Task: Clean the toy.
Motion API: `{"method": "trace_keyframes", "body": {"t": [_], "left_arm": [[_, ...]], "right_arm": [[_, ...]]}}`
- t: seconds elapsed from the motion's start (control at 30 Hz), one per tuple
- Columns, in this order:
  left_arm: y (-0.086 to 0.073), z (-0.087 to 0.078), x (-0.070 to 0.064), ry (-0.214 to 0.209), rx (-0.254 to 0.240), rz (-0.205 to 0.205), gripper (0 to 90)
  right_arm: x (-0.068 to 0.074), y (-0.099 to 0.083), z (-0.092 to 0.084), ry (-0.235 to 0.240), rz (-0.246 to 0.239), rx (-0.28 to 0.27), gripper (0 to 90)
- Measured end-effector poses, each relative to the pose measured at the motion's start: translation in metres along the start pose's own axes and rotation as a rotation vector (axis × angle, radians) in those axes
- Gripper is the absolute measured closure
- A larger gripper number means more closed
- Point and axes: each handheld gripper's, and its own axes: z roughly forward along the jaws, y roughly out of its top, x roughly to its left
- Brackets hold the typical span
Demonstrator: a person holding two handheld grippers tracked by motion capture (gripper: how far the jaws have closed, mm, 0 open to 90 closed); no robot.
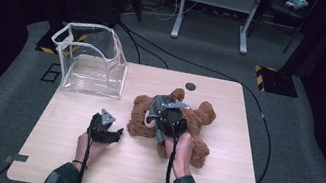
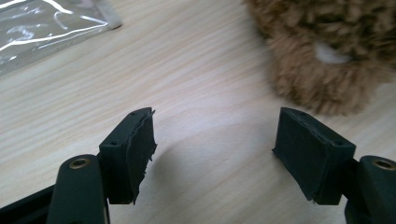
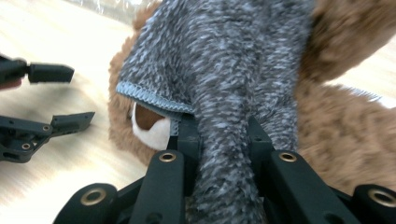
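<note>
Grey knitted cloth [image 3: 219,93] is pinched between the jaws of the right claw [image 3: 223,140], draped over the brown teddy bear [image 1: 202,116] lying mid-worktop [image 1: 216,182]. Just left of the bear, the left claw [image 2: 215,149] rests wide open and holds nothing, with the clear plastic bag [image 1: 90,61] beyond at the far-left corner.

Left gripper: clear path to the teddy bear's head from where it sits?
Probably yes. The left gripper is open over bare table, with the teddy bear just ahead and nothing between. The right gripper is shut on the grey garment over the bear's head, which may crowd it.
</note>
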Motion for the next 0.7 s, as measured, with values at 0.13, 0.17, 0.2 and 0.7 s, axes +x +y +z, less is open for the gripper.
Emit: {"method": "trace_keyframes", "body": {"t": [0.13, 0.17, 0.2, 0.7], "left_arm": [[0.004, 0.000, -0.008, -0.064, -0.027, 0.032, 26.0], [0.006, 0.001, -0.011, -0.083, -0.040, 0.039, 26.9], [0.009, 0.001, -0.014, -0.107, -0.049, 0.044, 28.0], [0.022, 0.019, -0.030, -0.198, -0.026, 0.105, 73.6]], "right_arm": [[0.005, -0.008, 0.002, 0.001, -0.010, 0.002, 74.6], [0.004, -0.009, 0.002, 0.003, -0.010, 0.000, 74.6], [0.003, -0.010, 0.002, 0.010, -0.001, 0.001, 74.6], [0.008, -0.019, 0.001, 0.023, 0.010, 0.014, 74.7]]}}
